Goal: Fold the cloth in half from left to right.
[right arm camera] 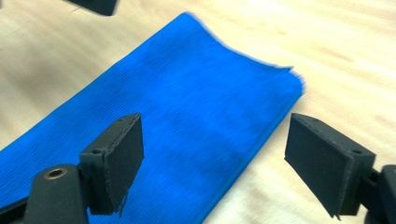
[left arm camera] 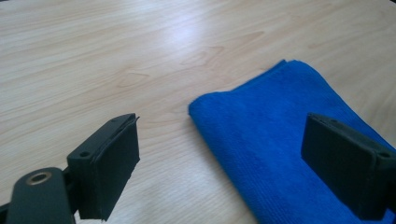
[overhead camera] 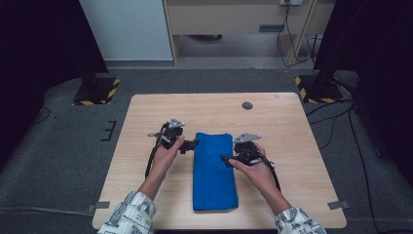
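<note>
1. High view: a folded blue microfibre cloth (overhead camera: 214, 171) lies lengthwise in the middle of the light wooden bench (overhead camera: 146, 117), a little below frame centre. The left gripper (overhead camera: 190, 145) sits at the cloth's upper left edge and the right gripper (overhead camera: 226, 160) at its right edge, each held in a hand with a patterned sleeve (overhead camera: 127, 214) at the bottom of the frame. A dark round hole (overhead camera: 247, 105) marks the bench in the upper middle.
2. Left gripper view: the fingers (left arm camera: 114, 163) stand wide apart, holding nothing; the cloth's near corner lies between them, toward the right one.
3. Right gripper view: the fingers (right arm camera: 119, 156) are spread wide and empty, with the cloth's edge between them, slightly blurred.
</note>
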Tool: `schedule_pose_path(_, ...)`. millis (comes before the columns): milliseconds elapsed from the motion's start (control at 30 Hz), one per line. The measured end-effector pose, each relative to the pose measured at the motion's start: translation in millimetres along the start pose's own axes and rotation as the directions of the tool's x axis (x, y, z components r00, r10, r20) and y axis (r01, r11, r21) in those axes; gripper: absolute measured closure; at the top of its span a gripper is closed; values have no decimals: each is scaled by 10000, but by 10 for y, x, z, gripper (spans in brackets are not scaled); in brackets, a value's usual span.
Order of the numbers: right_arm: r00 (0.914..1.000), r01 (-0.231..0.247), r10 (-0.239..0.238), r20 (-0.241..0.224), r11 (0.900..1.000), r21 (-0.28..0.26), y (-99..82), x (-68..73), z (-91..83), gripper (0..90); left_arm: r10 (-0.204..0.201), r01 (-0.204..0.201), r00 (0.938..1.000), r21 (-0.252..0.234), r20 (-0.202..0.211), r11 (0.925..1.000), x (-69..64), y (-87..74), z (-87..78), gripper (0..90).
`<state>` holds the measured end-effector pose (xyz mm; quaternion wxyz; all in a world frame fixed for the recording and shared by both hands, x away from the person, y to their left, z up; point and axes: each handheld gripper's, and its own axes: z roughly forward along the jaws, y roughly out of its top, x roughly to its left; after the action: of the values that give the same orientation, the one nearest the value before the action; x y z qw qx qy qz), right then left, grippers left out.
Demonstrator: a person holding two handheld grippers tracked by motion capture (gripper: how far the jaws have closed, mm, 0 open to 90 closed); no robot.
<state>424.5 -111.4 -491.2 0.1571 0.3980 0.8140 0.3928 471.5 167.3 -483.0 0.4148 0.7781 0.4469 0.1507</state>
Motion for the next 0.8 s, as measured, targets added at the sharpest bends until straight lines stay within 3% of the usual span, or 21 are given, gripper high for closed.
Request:
schedule_pose_path(367,9974,1,-12,725,9999,158,296,-122,85,277,-245,259,9988,327,-418,9991,20,66,42,106)
schedule_pose_path(533,9976,68,-96,678,9991,420,409,-200,158,343,-108,138,9989,644,-467,9978,-18,119,104,117)
schedule_pose_path(800,9991,-147,116,400,9969,779,493,-372,355,414,-271,349,9970,1069,-729,9937,6,165,233,182)
